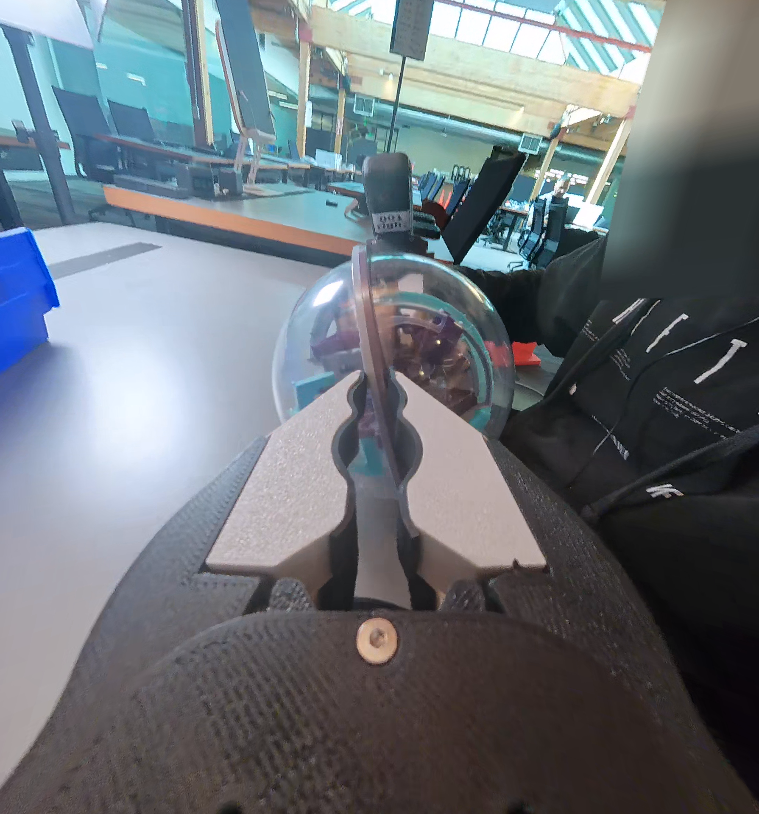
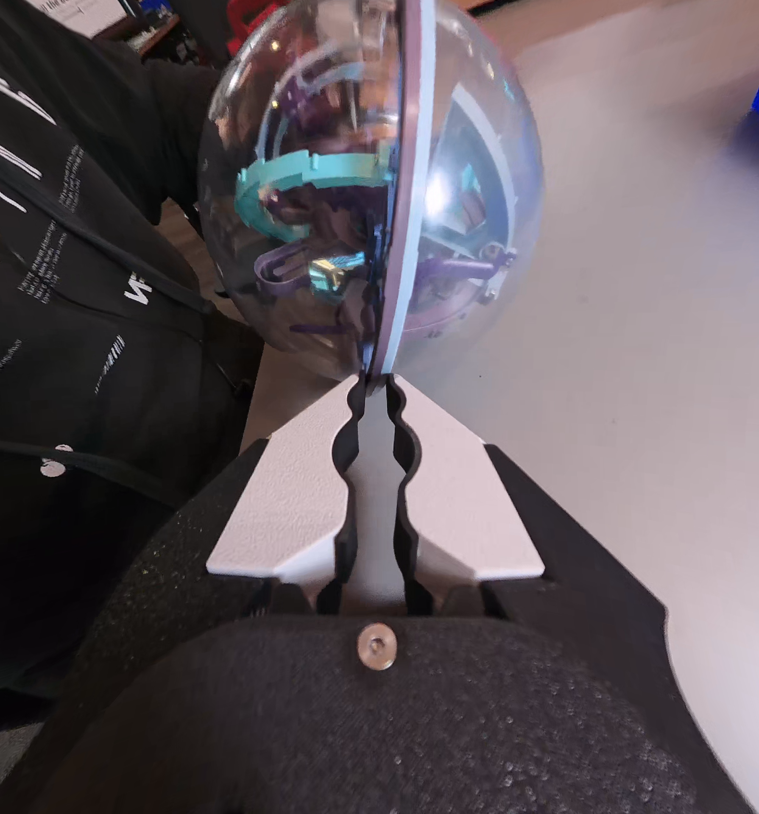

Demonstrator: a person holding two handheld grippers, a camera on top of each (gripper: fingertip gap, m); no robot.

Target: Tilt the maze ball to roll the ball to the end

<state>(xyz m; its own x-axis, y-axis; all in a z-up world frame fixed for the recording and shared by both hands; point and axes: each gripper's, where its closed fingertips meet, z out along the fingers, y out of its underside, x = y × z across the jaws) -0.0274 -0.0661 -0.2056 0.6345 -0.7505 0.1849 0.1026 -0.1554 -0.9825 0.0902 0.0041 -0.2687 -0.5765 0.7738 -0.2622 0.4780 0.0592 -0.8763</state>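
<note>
The maze ball (image 1: 391,348) is a clear round ball with teal and purple tracks inside. In the left wrist view it sits in the middle of the frame, above the grey table (image 1: 148,396). A thin flat rim (image 1: 369,317) runs all the way around the ball, like a ring.

The left gripper (image 1: 380,383) is nearly closed and pinches that rim. The rim goes deep between its two fingers (image 1: 307,462), so the hold looks firm. The right gripper (image 2: 374,381) is also nearly closed, and it holds the rim at the other side of the ball. Only the very tips of its fingers (image 2: 439,475) bite the edge, so I think this hold is weaker. In the left wrist view you can see the right gripper poking up behind the ball, at the top middle.

Why hold it by the rim? The round shell is smooth and would slip, but the flat rim gives the fingers something to squeeze. With one gripper on each side, the person can tip the ball slowly any way they like.

The little ball inside is too small to find, so I cannot tell how far along the track it is. A blue bin (image 1: 7,304) sits at the left edge, well apart. A person in a black top (image 1: 655,418) is at the right.
</note>
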